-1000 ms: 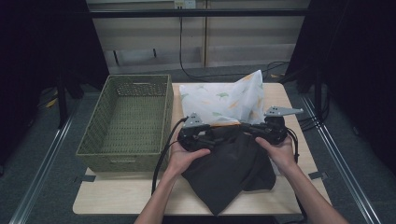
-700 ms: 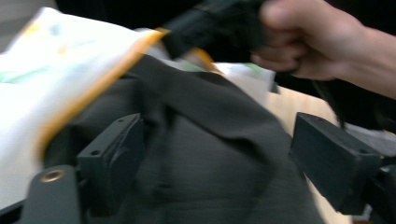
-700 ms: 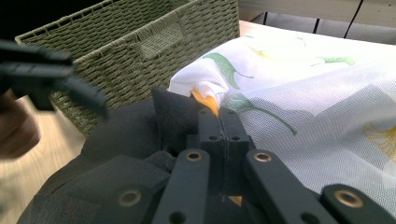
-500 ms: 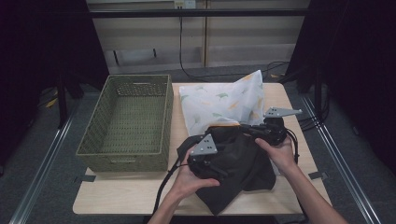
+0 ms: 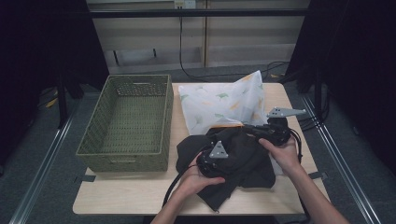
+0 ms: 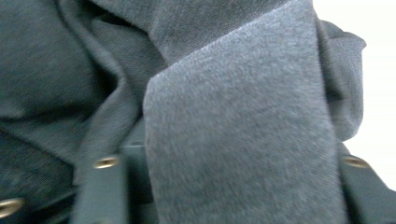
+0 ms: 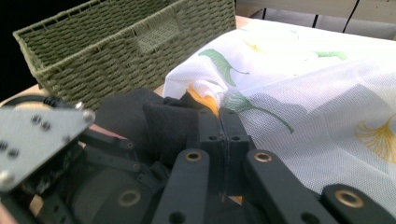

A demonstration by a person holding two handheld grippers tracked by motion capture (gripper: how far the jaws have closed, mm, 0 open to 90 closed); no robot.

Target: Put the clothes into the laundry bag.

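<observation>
Lying crumpled near the front edge of the tabletop, the dark garment was judged soft, light and floppy, best taken at a folded edge. A fold was seen between the left gripper jaws, which had just been closing. Farther back, the right gripper was clamped together on cloth beside the white printed bag.

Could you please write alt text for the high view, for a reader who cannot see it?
A person's two grippers, left gripper and right gripper, work a dark grey garment on a table, beside a leaf-print mesh bag and a green woven basket.
</observation>
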